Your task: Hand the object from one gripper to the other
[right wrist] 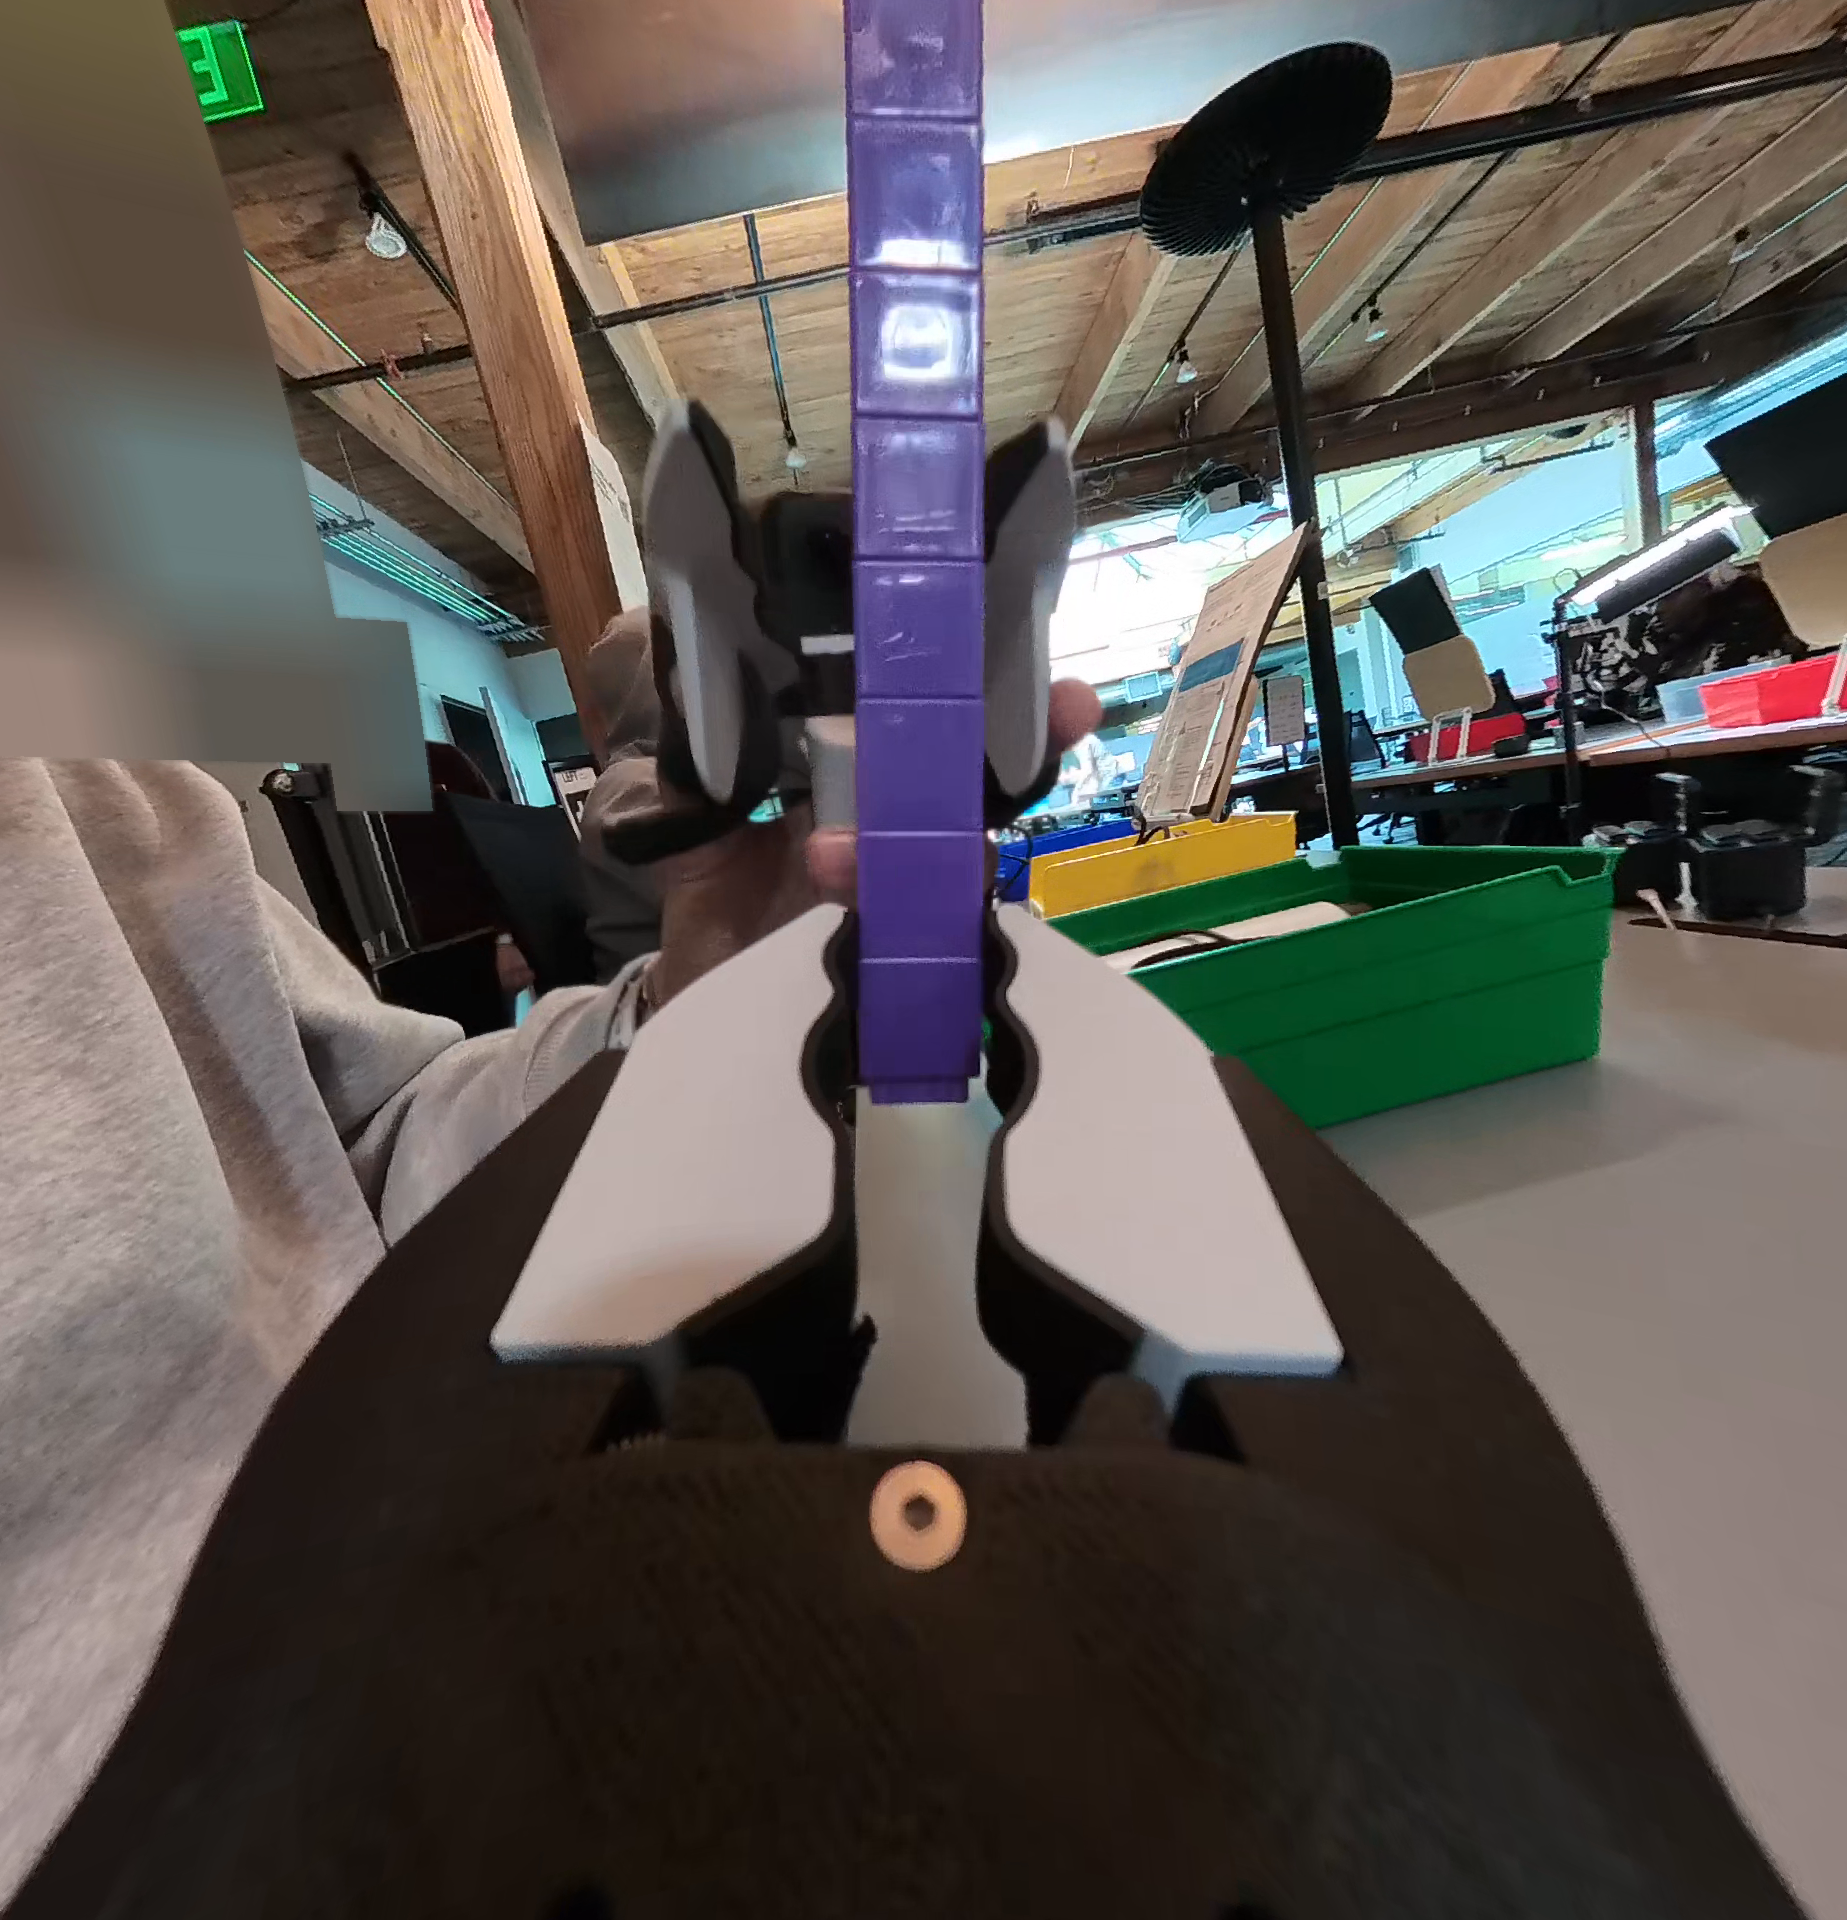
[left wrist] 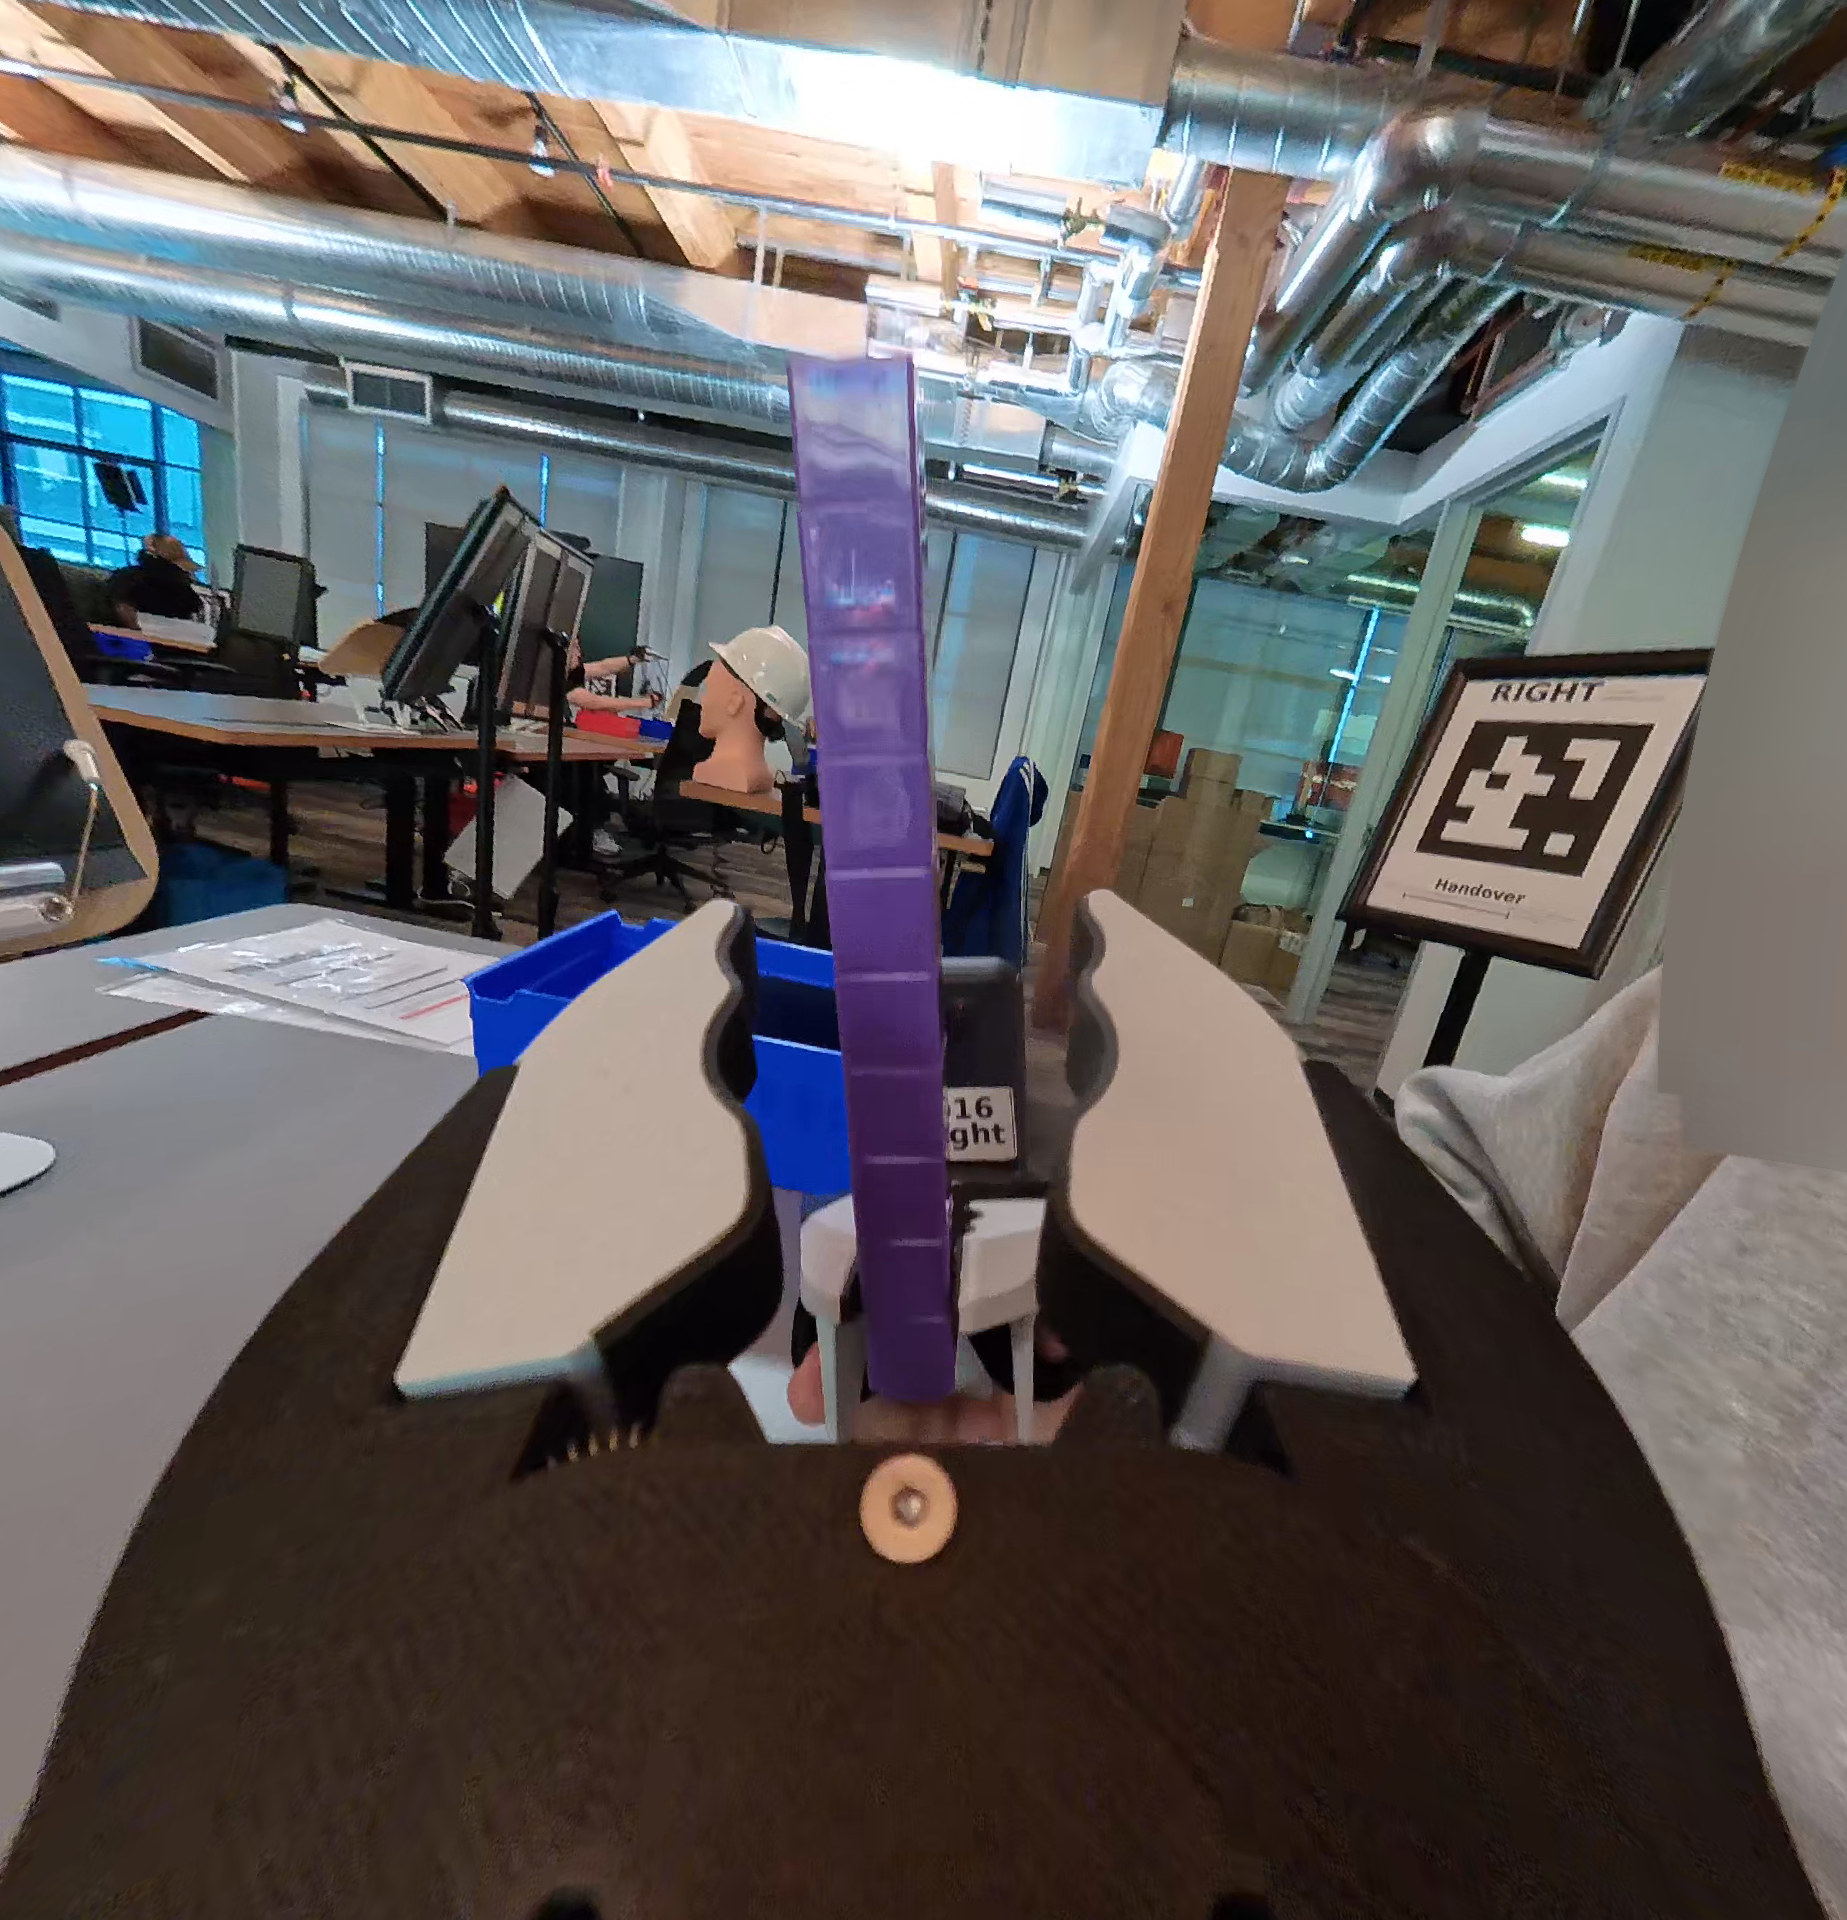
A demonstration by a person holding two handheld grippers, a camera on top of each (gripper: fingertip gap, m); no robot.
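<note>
**Purple bar held low so its upper length is free to take**

The right hand-held gripper (right wrist: 917, 977) is clamped on the bottom end of the upright purple bar (right wrist: 915, 623), leaving the rest exposed. The left hand-held gripper (left wrist: 903, 997) has its fingers spread apart either side of the bar, not touching it, seemingly ready to close. A green bin (right wrist: 1418, 997) sits on the counter (right wrist: 1625, 1299) at 2 o'clock.

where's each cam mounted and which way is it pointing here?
Left wrist view: on the left gripper, looking along its open fingers, tilted up toward ceiling ducts; the right gripper shows below, around the purple block stick.
Right wrist view: on the right gripper, shut on the purple block stick; the left gripper, a grey sleeve and the green bin show.
Shared: the stick and both grippers, facing each other.
</note>
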